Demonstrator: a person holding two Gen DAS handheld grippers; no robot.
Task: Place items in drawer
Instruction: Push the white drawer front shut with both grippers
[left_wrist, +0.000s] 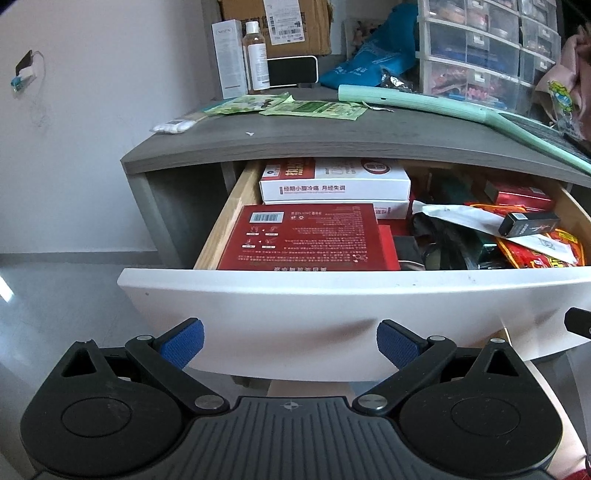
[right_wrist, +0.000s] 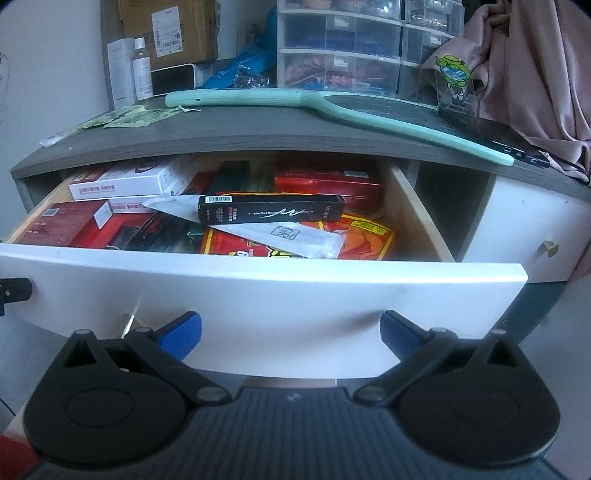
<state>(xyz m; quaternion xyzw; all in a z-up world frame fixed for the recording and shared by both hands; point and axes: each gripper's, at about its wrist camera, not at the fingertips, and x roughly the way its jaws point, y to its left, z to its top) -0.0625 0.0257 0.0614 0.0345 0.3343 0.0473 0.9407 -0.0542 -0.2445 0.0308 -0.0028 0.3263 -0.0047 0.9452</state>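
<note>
Both of my claws are spread wide and hold nothing. My left gripper (left_wrist: 290, 345) sits low in front of the white face of the drawer (left_wrist: 332, 314), with its blue pads (left_wrist: 184, 345) apart and bare. My right gripper (right_wrist: 290, 338) sits likewise before the same front panel, nearer the drawer's right end, with its pads (right_wrist: 397, 338) equally far apart.

From where I sit, the drawer is pulled out under the grey tabletop (left_wrist: 332, 136) and is crowded. The slim black carton (right_wrist: 271, 213) lies flat on top of the pile, above and beyond my right claw, resting across a white sachet (right_wrist: 288, 236) that lies over red and orange packets (right_wrist: 365, 236). In the left wrist view that same black carton (left_wrist: 528, 224) is far to the right, well apart from the left claw. A large red box (left_wrist: 306, 236) fills the near left part of the drawer, straight ahead of and above my left claw, with a white box (left_wrist: 334, 181) stacked behind it.

On the tabletop lie a mint-green racket (right_wrist: 332, 107) and green sachets (left_wrist: 314, 109).
</note>
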